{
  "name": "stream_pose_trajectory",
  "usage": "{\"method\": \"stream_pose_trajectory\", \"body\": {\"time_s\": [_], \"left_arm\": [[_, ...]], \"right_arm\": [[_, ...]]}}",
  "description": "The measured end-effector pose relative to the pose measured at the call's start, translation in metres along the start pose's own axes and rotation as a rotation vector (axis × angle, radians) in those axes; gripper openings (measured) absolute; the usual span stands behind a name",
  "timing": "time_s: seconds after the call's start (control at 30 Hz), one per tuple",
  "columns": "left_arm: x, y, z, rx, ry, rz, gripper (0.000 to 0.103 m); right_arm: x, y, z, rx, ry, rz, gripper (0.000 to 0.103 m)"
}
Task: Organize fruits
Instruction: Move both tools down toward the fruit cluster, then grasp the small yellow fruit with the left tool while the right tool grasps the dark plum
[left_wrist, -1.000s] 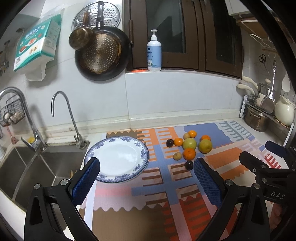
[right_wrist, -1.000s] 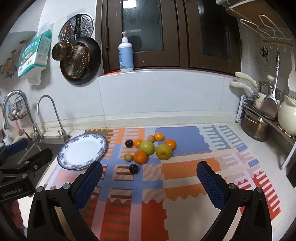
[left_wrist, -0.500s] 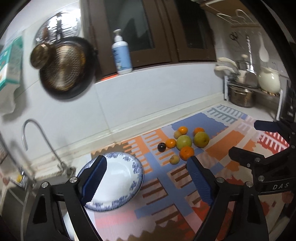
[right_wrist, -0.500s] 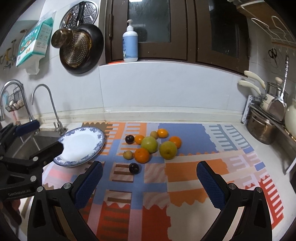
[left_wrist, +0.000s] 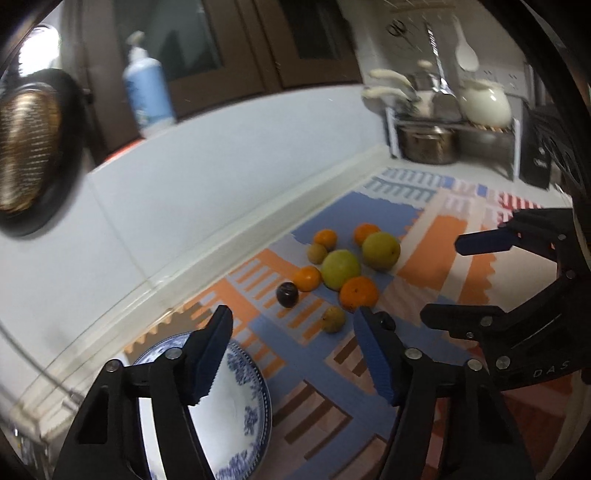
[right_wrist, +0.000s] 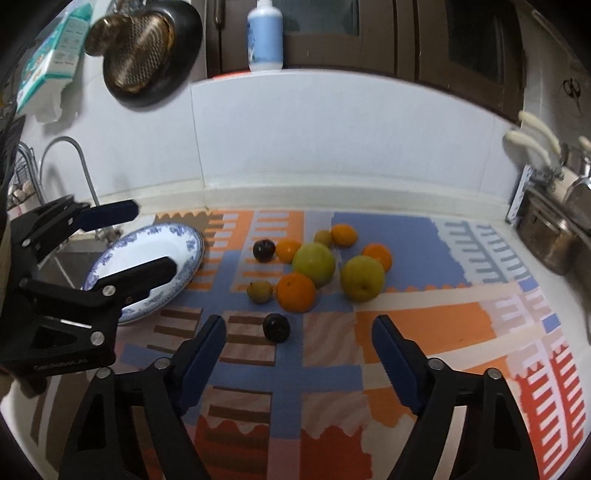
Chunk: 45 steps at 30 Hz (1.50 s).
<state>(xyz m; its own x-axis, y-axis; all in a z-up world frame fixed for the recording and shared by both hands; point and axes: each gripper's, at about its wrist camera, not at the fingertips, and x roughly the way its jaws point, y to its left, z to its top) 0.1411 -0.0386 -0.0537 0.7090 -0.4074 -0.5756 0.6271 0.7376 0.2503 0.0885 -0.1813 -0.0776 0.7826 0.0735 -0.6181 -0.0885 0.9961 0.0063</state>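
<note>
Several fruits lie in a cluster on the patterned mat (right_wrist: 413, 325): a green apple (right_wrist: 314, 263), a yellow-green one (right_wrist: 362, 277), oranges such as the front one (right_wrist: 296, 291), small brownish fruits and two dark plums. My right gripper (right_wrist: 299, 325) is closing, with the nearer plum (right_wrist: 276, 327) just ahead between its finger lines, untouched. My left gripper (left_wrist: 292, 314) is closing too, tilted, with nothing between its pads. The far plum (left_wrist: 287, 294) lies beyond it. It hangs over the blue-rimmed plate (right_wrist: 192, 243). Each gripper shows in the other's view: left gripper (right_wrist: 155, 236), right gripper (left_wrist: 441, 280).
A sink with a curved tap (right_wrist: 74, 155) lies left of the plate. A rack with a steel pot (right_wrist: 546, 243) stands at the right end of the counter. On the back wall are a hanging pan (right_wrist: 147, 55) and a soap bottle (right_wrist: 264, 35).
Both grippers sank and came closer to the fruits, and both pairs of jaws narrowed. The left gripper rolled, tilting its view, and moved over the plate.
</note>
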Motion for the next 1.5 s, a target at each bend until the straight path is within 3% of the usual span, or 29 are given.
{"method": "stream_pose_trajectory", "body": {"time_s": [0.23, 0.37, 0.53, 1.03, 1.5], "left_arm": [[0.039, 0.006, -0.003, 0.065, 0.066, -0.150, 0.054], [0.061, 0.007, -0.005, 0.067, 0.116, -0.214, 0.046], [0.079, 0.006, -0.005, 0.066, 0.163, -0.275, 0.043], [0.109, 0.003, 0.001, 0.034, 0.234, -0.334, 0.035], [0.110, -0.002, 0.002, 0.020, 0.251, -0.305, 0.026]], "right_arm": [[0.029, 0.005, -0.004, 0.016, 0.060, 0.006, 0.066], [0.043, 0.003, -0.005, 0.041, 0.096, 0.019, 0.059], [0.061, -0.001, -0.004, 0.082, 0.158, 0.058, 0.050], [0.081, 0.000, -0.002, 0.082, 0.180, 0.120, 0.027], [0.078, -0.009, -0.001, 0.101, 0.168, 0.136, 0.026]]}}
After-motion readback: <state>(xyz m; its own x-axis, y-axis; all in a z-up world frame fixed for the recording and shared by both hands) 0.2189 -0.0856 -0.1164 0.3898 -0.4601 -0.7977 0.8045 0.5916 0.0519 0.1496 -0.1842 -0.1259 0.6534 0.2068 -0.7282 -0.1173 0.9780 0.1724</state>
